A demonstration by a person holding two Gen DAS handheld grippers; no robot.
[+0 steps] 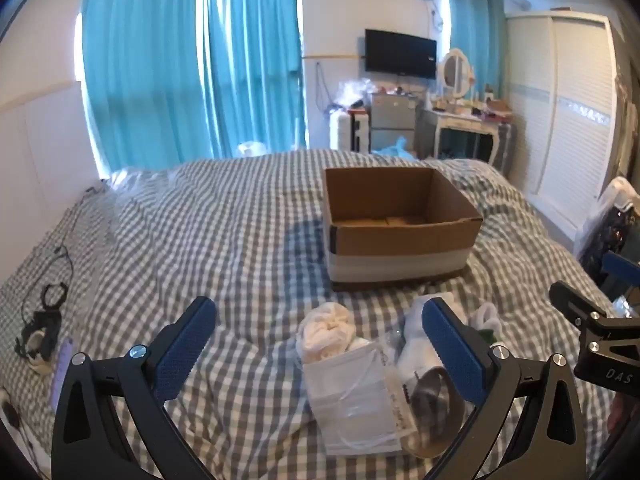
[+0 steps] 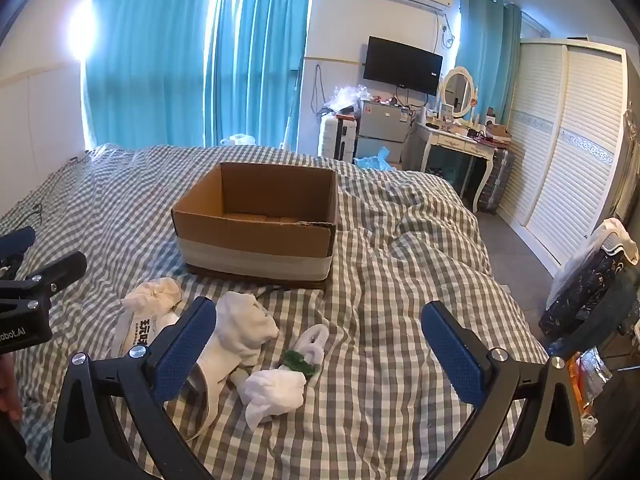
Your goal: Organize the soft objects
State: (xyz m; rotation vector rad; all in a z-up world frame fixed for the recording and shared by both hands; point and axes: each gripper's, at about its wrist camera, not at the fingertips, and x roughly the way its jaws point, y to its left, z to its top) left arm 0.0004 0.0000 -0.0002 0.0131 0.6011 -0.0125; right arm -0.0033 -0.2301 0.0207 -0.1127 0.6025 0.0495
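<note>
Left hand-held gripper (image 1: 320, 344) released; right hand-held gripper (image 2: 320, 344) released; checked bed (image 2: 400, 280); teal curtains (image 2: 180, 60)

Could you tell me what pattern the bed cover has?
Grey-and-white check on the bed cover, clearest in the right wrist view.

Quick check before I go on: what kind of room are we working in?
A bedroom, it seems: the work surface is a bed with a checked duvet, a dressing table with an oval mirror stands by the far wall, and a louvred wardrobe fills the right side.
</note>
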